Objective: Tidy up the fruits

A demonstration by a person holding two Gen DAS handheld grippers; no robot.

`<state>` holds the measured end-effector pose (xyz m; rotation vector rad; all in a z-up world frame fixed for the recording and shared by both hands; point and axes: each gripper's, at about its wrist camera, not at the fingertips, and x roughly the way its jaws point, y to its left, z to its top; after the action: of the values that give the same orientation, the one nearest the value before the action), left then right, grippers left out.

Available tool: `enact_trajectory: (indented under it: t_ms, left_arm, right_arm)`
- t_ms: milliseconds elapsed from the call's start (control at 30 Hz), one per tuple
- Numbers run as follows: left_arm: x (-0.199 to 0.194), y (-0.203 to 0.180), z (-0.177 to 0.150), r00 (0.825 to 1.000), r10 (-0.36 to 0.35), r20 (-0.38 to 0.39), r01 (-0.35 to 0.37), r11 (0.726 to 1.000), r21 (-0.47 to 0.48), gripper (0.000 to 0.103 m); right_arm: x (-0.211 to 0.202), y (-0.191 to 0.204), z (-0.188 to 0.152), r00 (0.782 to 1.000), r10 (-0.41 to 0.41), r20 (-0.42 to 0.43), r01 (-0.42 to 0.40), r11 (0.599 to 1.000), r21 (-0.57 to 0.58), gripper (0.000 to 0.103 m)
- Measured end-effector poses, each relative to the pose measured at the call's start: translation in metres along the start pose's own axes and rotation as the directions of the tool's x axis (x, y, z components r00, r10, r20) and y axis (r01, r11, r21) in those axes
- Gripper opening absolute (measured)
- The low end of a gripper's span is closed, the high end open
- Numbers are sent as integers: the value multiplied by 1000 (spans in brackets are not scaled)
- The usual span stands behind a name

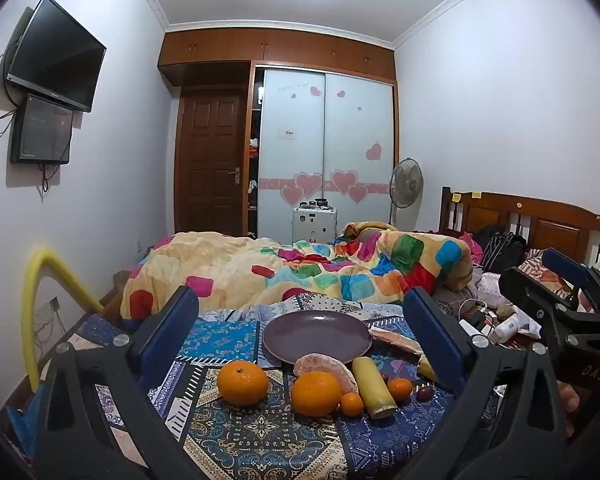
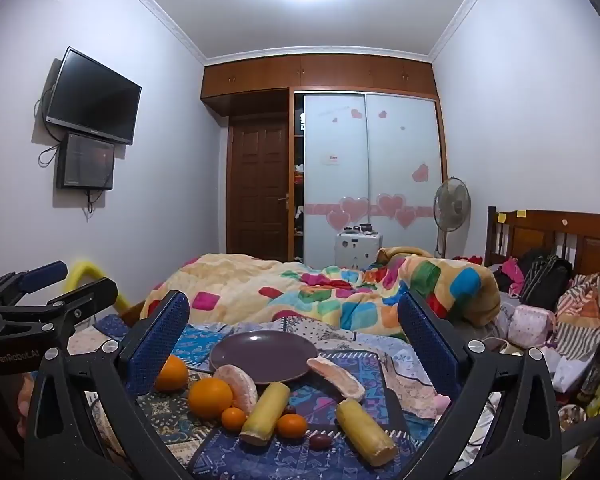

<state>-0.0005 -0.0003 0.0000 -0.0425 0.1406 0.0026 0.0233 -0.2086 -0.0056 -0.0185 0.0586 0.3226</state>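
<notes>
An empty purple plate [image 1: 317, 336] [image 2: 264, 355] sits on a patterned cloth. In front of it lie two large oranges [image 1: 242, 382] [image 1: 316, 393], two small tangerines [image 1: 351, 404] [image 1: 400, 389], peeled pomelo pieces [image 1: 327, 365] [image 2: 335, 376], two yellow sugarcane sticks [image 2: 265, 412] [image 2: 365, 431] and a dark grape [image 2: 321, 441]. My left gripper [image 1: 300, 336] is open and empty, above the fruit. My right gripper [image 2: 292, 340] is open and empty, above the fruit to the right. Each gripper shows in the other's view.
The cloth [image 1: 260, 432] lies on a bed with a colourful quilt [image 1: 300, 272] behind the plate. Clutter, cables and a dark bottle [image 2: 598, 360] lie to the right. A yellow foam tube [image 1: 36, 304] stands at the left. A fan [image 1: 406, 184] stands by the wardrobe.
</notes>
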Motion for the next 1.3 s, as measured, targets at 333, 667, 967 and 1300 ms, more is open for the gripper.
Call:
enact_trajectory:
  t_ms: [333, 667, 967, 1300]
  left_arm:
    - [-2, 3, 0, 1000, -10, -12, 10, 1000, -4, 103]
    - [0, 3, 2, 1000, -9, -5, 9, 1000, -5, 103]
    - [-3, 2, 6, 1000, -8, -6, 8, 1000, -2, 103]
    - [-2, 0, 6, 1000, -13, -5, 13, 1000, 2, 103]
  right_arm:
    - [1, 0, -1, 1000, 13, -1, -13, 1000, 11, 103]
    - [-3, 6, 3, 1000, 16, 10, -16, 1000, 9, 103]
    - [-4, 5, 1, 1000, 12, 14, -12, 1000, 6, 103]
    - [-3, 2, 3, 1000, 13, 8, -14, 1000, 17, 103]
